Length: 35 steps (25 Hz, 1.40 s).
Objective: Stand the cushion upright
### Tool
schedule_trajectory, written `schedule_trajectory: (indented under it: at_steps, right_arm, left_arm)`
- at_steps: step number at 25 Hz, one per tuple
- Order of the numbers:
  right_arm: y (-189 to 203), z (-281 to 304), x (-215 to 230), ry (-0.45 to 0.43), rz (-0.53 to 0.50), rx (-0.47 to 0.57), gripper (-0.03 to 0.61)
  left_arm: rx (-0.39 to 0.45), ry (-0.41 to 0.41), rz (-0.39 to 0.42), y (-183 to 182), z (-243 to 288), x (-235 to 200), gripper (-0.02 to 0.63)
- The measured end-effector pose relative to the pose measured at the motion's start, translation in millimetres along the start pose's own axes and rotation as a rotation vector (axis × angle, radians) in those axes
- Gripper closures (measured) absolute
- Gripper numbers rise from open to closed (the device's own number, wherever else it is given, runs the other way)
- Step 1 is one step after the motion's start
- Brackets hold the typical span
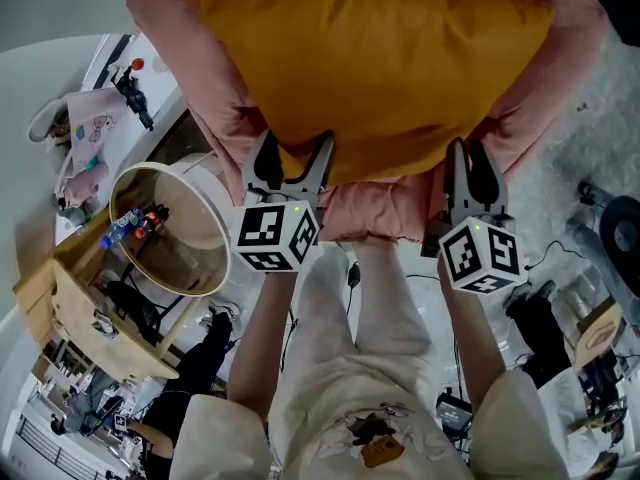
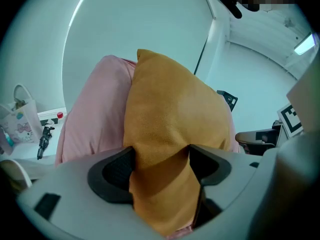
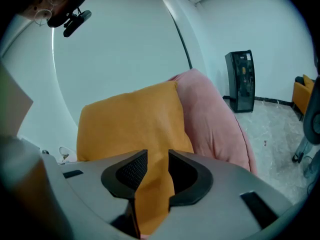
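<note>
both pairs of jaws pinch the lower edge of the orange cushion (image 1: 380,58), the left gripper (image 2: 160,156) on a thick fold, the right gripper (image 3: 157,159) on a thinner one. the cushion stands nearly upright, leaning back against the pink beanbag (image 1: 380,213). the standing step looks almost done. next, i'd judge, a gentle release, watching that it doesn't slump forward.

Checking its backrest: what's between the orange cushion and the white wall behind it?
A pink beanbag sits directly behind the orange cushion, with the white wall beyond. This is clearest in the right gripper view.
</note>
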State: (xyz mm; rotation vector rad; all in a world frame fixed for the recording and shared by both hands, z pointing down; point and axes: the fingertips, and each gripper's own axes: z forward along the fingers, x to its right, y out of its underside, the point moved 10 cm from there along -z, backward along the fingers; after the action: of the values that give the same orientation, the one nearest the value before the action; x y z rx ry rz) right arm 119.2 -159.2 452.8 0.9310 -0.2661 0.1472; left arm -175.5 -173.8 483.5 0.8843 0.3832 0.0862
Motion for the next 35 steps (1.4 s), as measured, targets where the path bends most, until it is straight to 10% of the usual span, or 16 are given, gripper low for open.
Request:
schedule_trajectory:
  at_steps: [13, 26, 35]
  right_arm:
    - [-11.9, -85.6, -46.1, -0.04, -0.056, 0.079, 0.443]
    - [-13.8, -170.3, -105.8, -0.088, -0.1, 0.106, 0.477]
    - [-14.1, -219.1, -133.0, -0.146, -0.132, 0.098, 0.491]
  left_arm:
    - [0.091, 0.061, 0.106, -25.2, -75.8, 25.7, 0.302]
    - [0.169, 0.083, 0.149, -39.9, -184.7, 54.0, 0.595]
    - [0.191, 0.114, 0.116, -47.6, -248.4, 57.3, 0.609]
